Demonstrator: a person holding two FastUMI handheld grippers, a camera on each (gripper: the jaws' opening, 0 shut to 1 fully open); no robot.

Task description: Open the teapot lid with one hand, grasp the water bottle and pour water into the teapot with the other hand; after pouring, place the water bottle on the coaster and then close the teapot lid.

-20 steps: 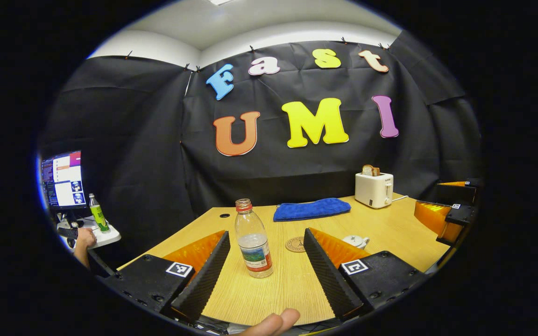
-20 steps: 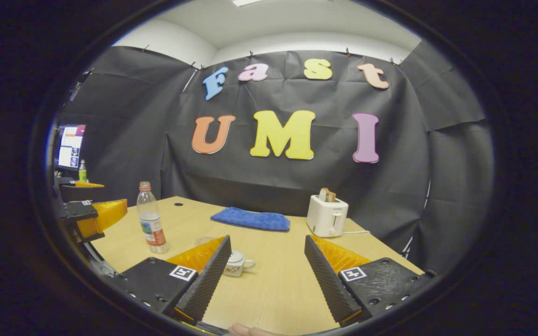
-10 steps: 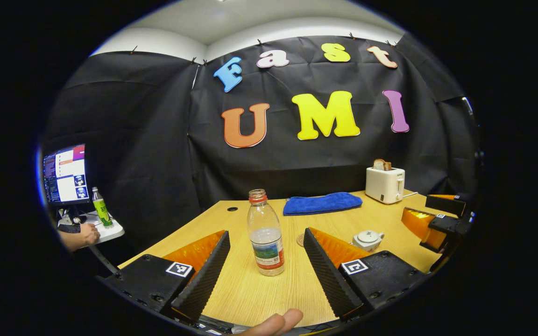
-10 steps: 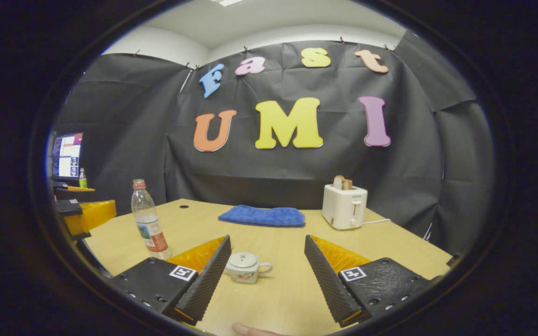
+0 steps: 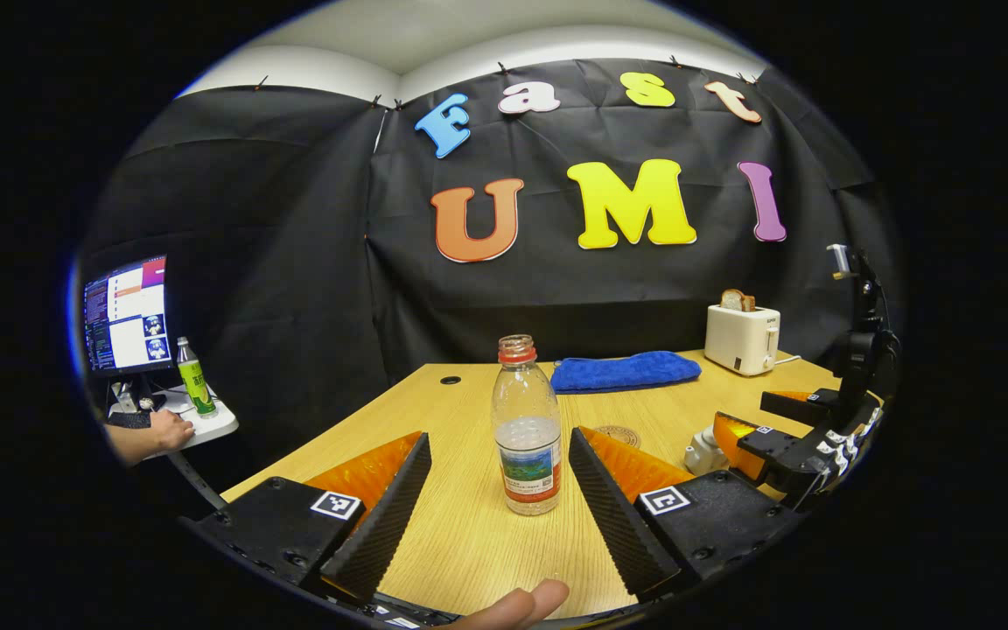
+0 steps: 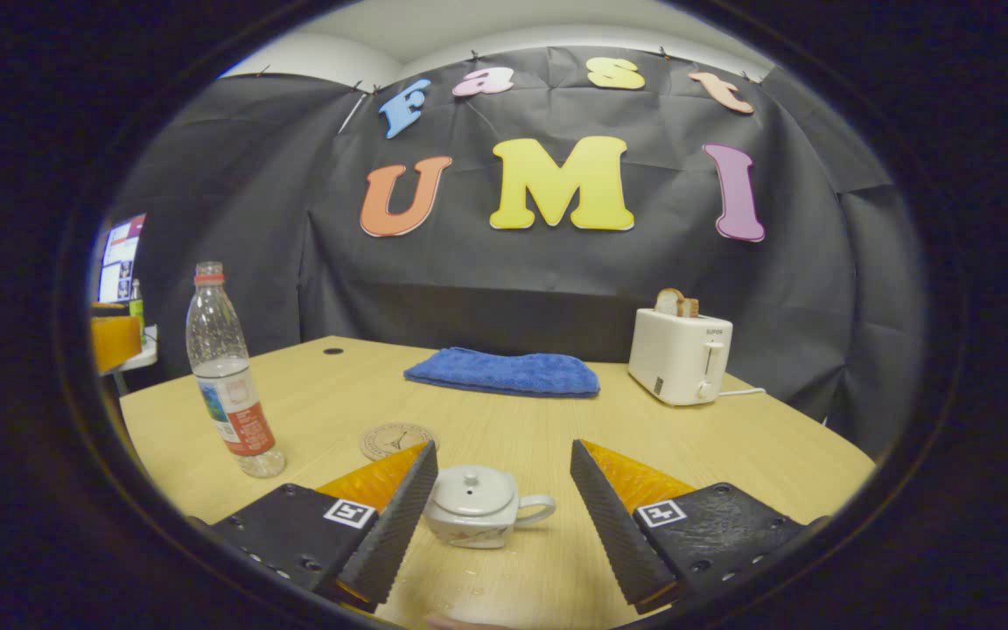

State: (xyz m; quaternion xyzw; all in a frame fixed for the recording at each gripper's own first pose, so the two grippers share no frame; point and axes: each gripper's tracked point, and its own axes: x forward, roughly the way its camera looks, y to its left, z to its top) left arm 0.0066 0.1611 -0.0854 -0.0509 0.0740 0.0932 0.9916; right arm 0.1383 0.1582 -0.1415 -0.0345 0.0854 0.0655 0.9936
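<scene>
Approach step: left tool (image 5: pixel 499 490) wide around bottle (image 5: pixel 527 429) at lower centre, right tool (image 6: pixel 504 516) wide, teapot (image 6: pixel 478 506) lower centre on worktop (image 6: pixel 688 446), lid on; next, likely closing.

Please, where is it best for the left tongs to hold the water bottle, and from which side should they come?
Probably the labelled middle of the water bottle, approached level from the near side. It stands upright on the table, straight ahead between the open left tongs. The body is round and even there, while the neck narrows, and the water sits low, so a mid-body grip should pour steadily.
</scene>
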